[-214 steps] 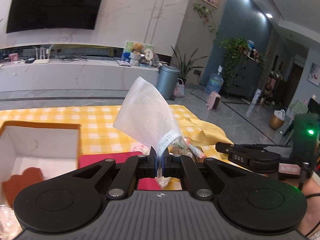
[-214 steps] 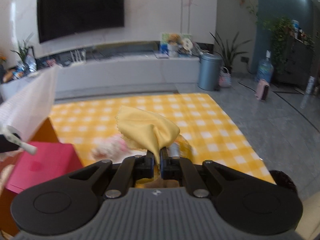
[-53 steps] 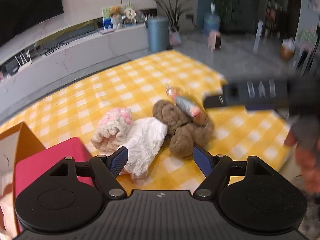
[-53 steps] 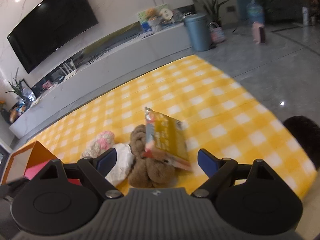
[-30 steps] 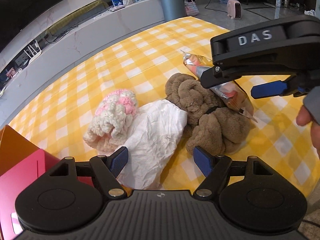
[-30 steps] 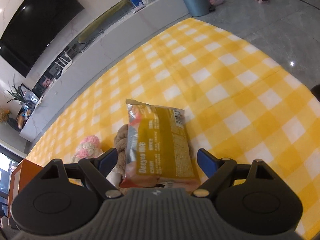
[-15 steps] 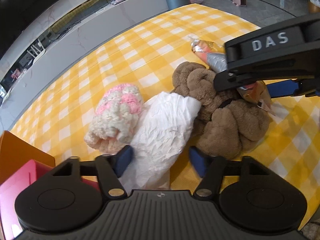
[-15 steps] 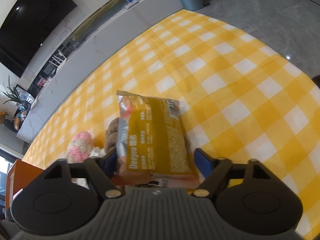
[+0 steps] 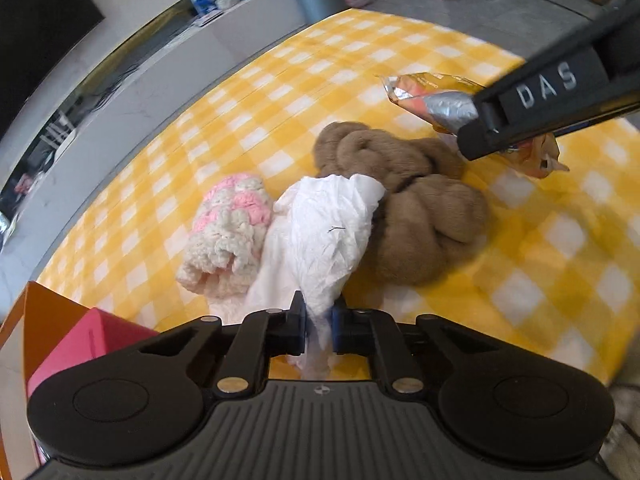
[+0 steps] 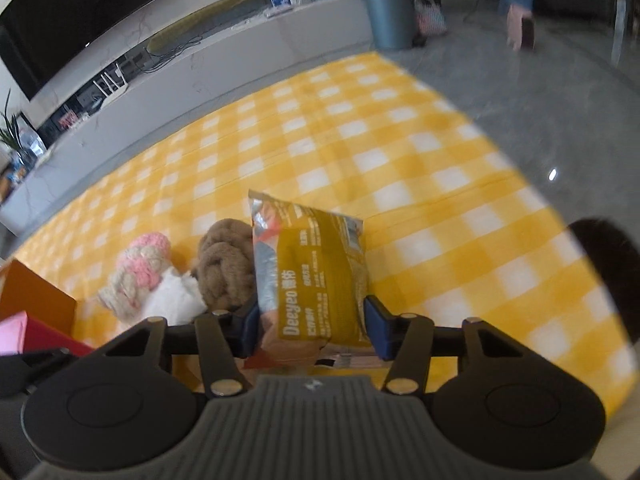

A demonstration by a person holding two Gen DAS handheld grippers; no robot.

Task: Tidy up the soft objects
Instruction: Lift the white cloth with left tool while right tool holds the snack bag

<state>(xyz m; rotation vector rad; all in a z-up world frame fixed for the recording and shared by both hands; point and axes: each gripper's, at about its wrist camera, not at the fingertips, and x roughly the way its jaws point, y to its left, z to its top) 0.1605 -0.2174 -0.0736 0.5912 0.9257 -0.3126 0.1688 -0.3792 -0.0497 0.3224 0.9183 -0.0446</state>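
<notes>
The left claw [image 9: 316, 326] is closing on the white bag [image 9: 320, 240] near the middle of the worktop [image 9: 560, 260]. The right claw [image 10: 312, 330] is closing on the snack pack [image 10: 316, 276]. The pink knit [image 9: 228, 236] and brown yarn [image 9: 412, 200] wait beside them, so I think two things are left.

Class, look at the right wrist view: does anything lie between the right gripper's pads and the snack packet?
Nothing visible does. The snack packet already sits between the closing jaws of the right gripper, both pads against its sides, above the brown plush.
</notes>
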